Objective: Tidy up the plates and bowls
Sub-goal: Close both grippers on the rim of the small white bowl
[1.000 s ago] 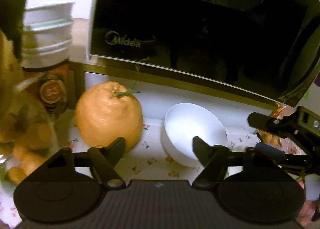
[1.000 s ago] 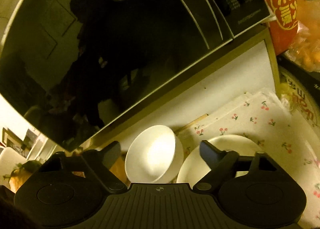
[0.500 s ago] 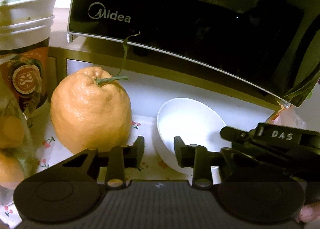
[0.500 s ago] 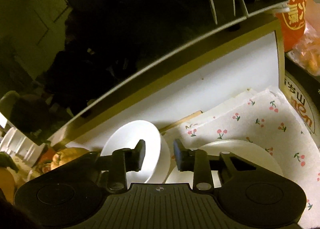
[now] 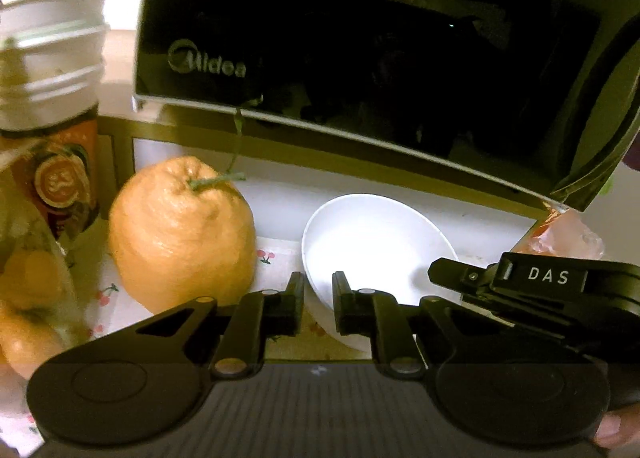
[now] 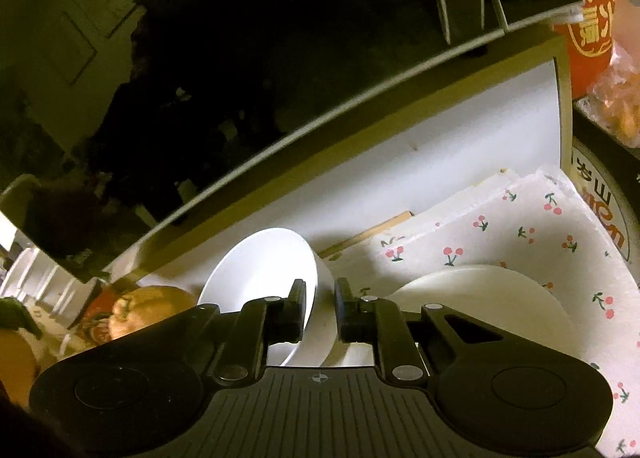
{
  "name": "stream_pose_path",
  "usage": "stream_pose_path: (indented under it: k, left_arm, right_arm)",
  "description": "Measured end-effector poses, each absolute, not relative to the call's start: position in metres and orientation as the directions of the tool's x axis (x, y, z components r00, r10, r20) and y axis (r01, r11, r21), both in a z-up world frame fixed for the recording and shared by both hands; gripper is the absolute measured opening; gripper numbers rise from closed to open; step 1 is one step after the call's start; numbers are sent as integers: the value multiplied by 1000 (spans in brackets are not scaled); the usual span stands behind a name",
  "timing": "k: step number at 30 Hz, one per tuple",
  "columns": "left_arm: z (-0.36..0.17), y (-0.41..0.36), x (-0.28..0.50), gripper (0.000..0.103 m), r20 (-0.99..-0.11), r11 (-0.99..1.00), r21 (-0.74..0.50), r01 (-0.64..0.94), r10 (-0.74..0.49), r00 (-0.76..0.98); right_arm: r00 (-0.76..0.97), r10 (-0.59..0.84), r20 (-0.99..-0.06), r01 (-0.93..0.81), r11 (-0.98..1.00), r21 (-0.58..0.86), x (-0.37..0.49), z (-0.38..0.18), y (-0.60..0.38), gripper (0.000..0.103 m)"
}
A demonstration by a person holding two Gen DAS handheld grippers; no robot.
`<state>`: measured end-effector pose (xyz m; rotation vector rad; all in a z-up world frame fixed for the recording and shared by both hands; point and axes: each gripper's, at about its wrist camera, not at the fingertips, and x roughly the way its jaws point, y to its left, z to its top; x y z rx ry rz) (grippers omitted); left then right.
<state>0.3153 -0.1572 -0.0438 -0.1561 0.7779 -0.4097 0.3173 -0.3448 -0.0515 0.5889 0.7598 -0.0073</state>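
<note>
Below the microwave point(image 5: 360, 42), on the cherry-print cloth point(image 6: 520, 226), a plain white bowl point(image 5: 376, 242) stands tipped, mouth toward the cameras. A white plate point(image 6: 480, 298) lies flat just right of it, an orange fruit point(image 5: 180, 234) left. Left gripper point(image 5: 319, 304) is clamped on the bowl's left rim, right gripper point(image 6: 320, 310) on its right rim.
</note>
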Motion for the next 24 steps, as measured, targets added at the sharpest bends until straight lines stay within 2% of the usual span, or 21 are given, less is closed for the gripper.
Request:
stream_pose_path:
  k: [11,24]
  left_arm:
    - [1,-131,274,13,-647,900,-298,318,-436,626]
    - [12,-101,210,13,-677,869,-380,318,-495,544]
  right_arm:
    - [727,201,-656,185,863,470,279,-8,-321,15]
    - [685,188,-704,209,875,437,206,17,-307,16]
